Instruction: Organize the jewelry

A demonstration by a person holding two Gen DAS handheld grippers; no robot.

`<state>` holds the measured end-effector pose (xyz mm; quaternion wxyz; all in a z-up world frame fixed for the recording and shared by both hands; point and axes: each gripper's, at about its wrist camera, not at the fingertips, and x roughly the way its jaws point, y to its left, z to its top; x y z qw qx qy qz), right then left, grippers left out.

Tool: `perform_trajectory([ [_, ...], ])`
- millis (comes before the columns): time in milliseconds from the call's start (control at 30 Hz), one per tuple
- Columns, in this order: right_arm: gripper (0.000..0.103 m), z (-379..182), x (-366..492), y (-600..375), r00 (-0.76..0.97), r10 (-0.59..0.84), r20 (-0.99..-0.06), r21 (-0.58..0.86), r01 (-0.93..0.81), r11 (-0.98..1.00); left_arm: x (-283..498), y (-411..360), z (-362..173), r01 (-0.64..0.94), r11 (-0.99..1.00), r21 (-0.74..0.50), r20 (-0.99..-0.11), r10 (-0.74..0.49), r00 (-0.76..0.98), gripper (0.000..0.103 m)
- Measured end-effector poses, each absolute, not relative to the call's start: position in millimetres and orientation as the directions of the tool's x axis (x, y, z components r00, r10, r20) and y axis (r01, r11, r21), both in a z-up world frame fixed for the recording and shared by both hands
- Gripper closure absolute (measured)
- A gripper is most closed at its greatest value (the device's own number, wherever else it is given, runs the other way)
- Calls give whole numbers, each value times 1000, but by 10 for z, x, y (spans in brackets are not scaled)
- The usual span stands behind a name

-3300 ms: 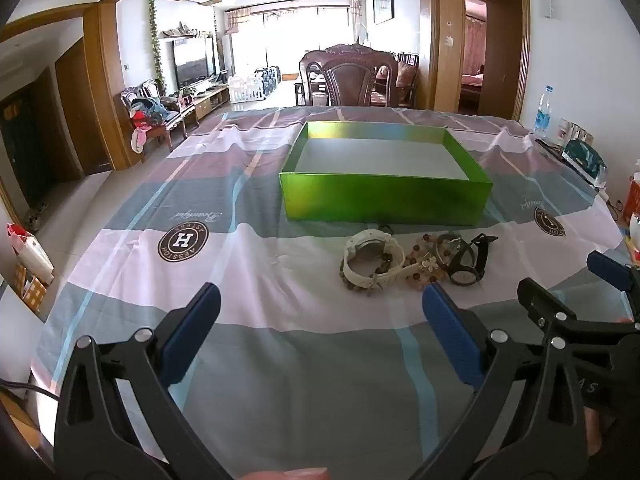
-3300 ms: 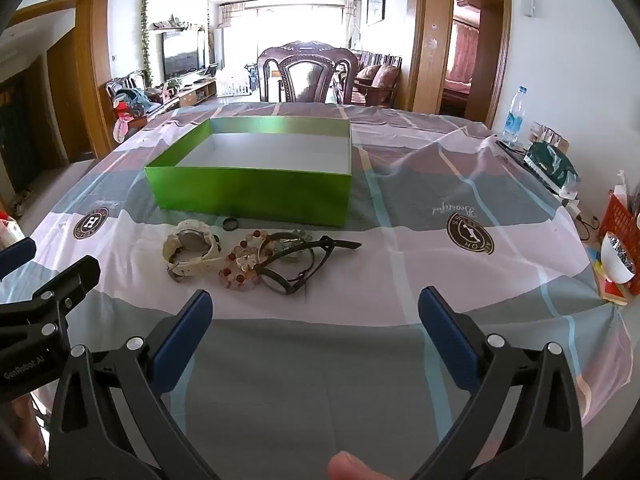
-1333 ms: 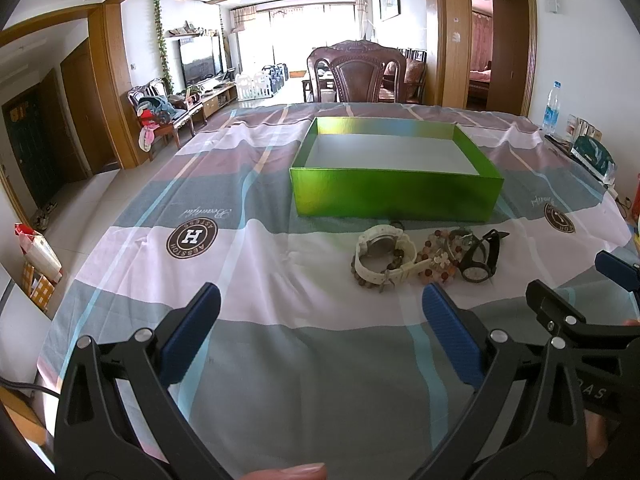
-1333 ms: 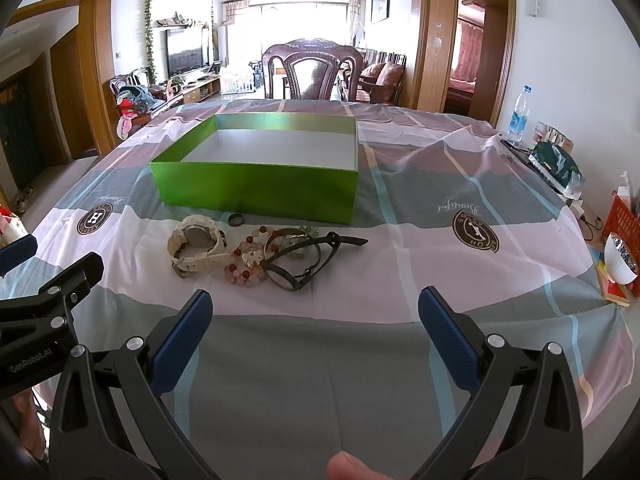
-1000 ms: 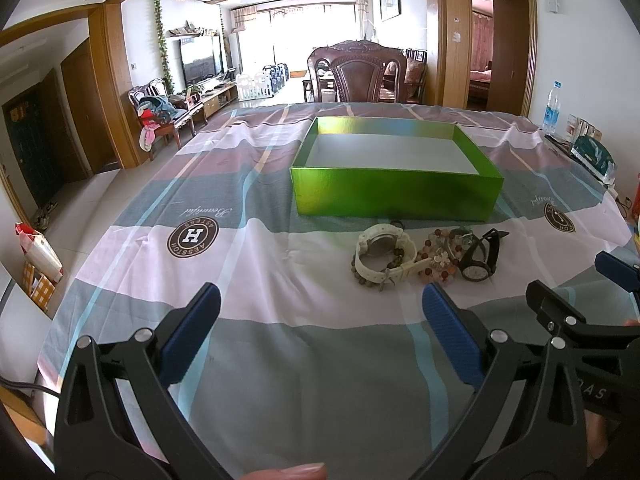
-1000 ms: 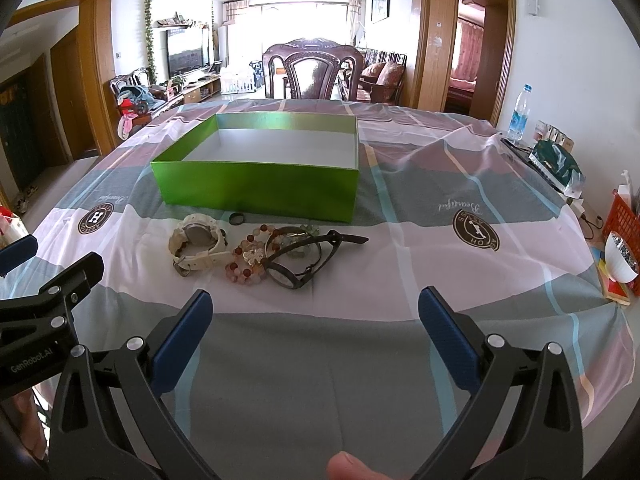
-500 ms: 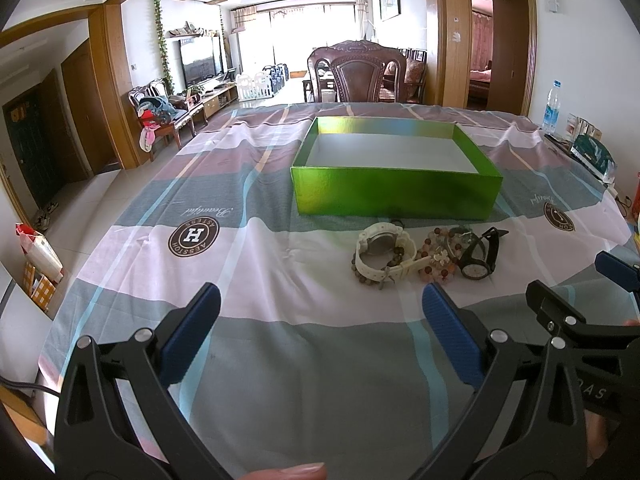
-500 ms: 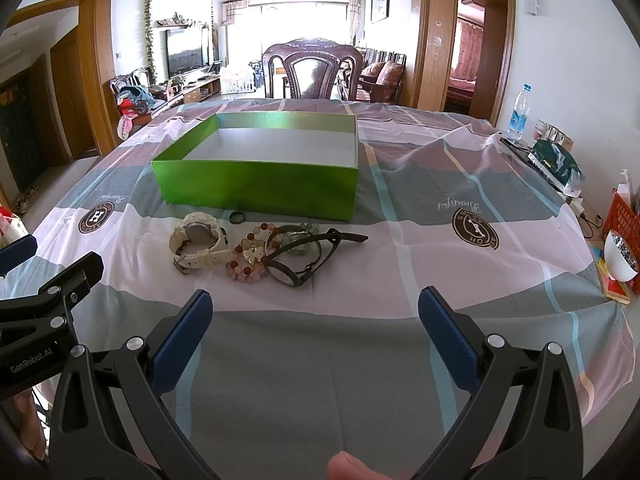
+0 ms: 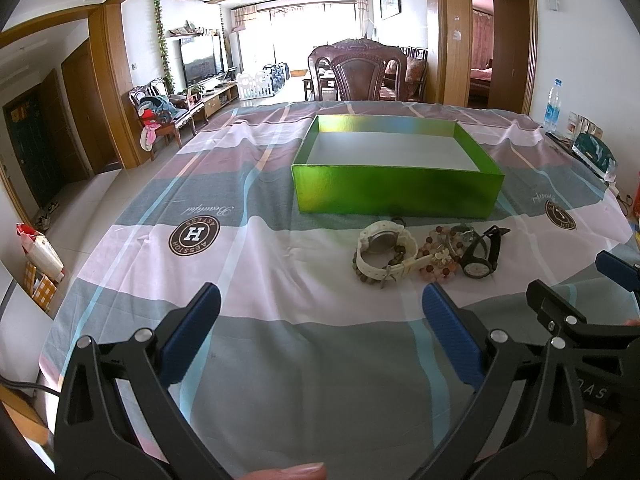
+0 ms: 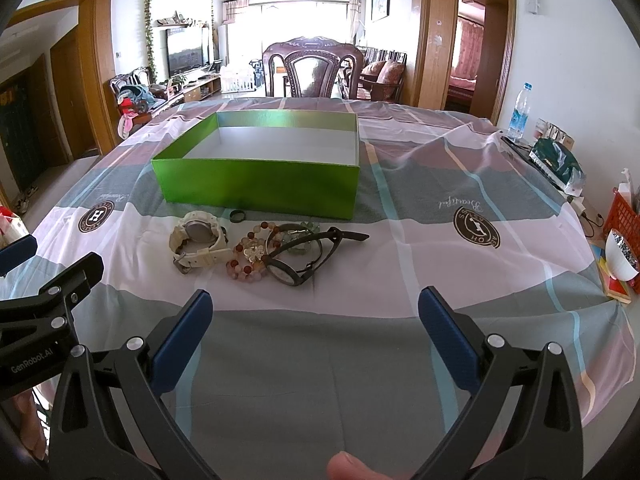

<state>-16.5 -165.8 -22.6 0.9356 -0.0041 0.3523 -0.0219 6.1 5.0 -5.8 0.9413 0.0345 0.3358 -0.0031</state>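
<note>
Both grippers, left (image 9: 320, 312) and right (image 10: 316, 312), stay wide open, empty; jewelry pile (image 10: 256, 246) seemingly slightly nearer.

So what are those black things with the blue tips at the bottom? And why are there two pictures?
Those are two grabbing tools, like big tongs. A person holds one in each hand, and each tool carries a little camera looking forward past its blue tips. That gives two pictures: one from the left gripper, one from the right gripper. Both have their jaws wide open and hold nothing.

On the striped tablecloth stands a green box, with nothing showing inside. In front of it lies a small pile: a white watch, a bead bracelet, a black watch and a small dark ring.
</note>
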Motion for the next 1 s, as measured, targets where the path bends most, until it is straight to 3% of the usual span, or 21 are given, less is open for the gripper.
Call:
perform_trajectory([
  [767, 3, -236, -153, -1649, 743, -42, -668, -19, 40, 999, 9, 148, -178, 32, 997, 68, -650, 20, 760, 3],
  [1000, 3, -396, 55, -1769, 695, -78, -715, -50, 61, 997, 213, 174, -213, 21, 996, 83, -678, 41, 734, 3],
])
